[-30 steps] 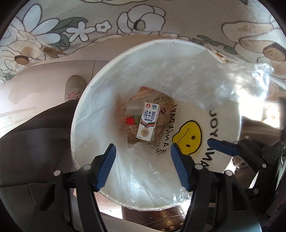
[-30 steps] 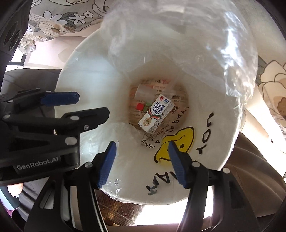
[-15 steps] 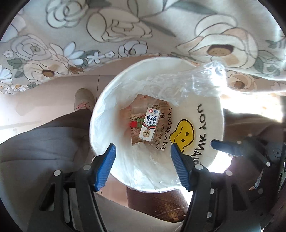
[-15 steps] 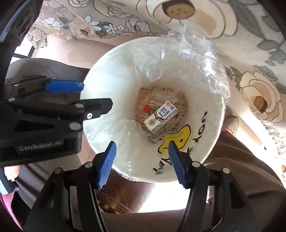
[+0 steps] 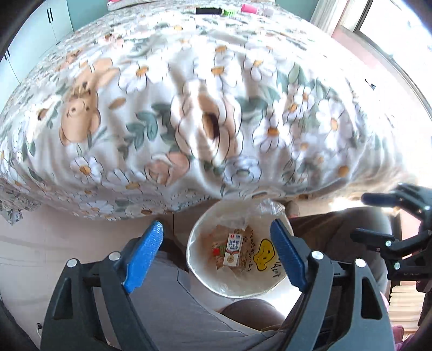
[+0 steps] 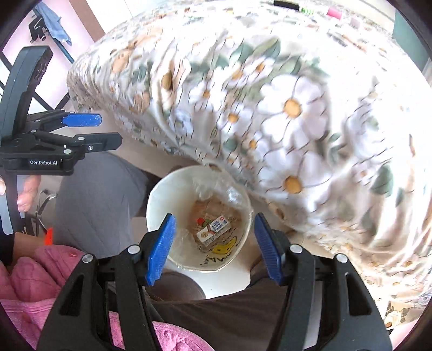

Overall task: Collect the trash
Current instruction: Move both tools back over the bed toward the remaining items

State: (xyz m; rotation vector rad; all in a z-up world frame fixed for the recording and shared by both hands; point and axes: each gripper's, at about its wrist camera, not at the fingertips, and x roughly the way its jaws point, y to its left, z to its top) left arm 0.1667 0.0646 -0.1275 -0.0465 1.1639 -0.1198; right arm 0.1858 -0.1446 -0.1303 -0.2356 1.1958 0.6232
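Note:
A white trash bin point(image 5: 198, 237) with a clear liner and a yellow smiley stands on the floor below me, also in the right wrist view point(image 6: 159, 194). Inside lies a small milk carton point(image 5: 233, 249) point(image 6: 214, 229) on other wrappers. My left gripper point(image 5: 216, 253) is open and empty, high above the bin. My right gripper point(image 6: 214, 244) is open and empty, also high above it. Each gripper shows in the other's view, the right one point(image 5: 388, 216) at the right edge, the left one point(image 6: 89, 129) at the left.
A table under a floral cloth point(image 5: 189, 108) point(image 6: 270, 108) overhangs the bin's far side. Small items, black, green and pink point(image 5: 216, 10), lie at its far edge. The person's legs point(image 5: 175, 305) and a pink garment point(image 6: 32, 283) are below.
Both grippers have risen well away from the bin, which now looks much smaller. The tabletop has come into view. Both stay open.

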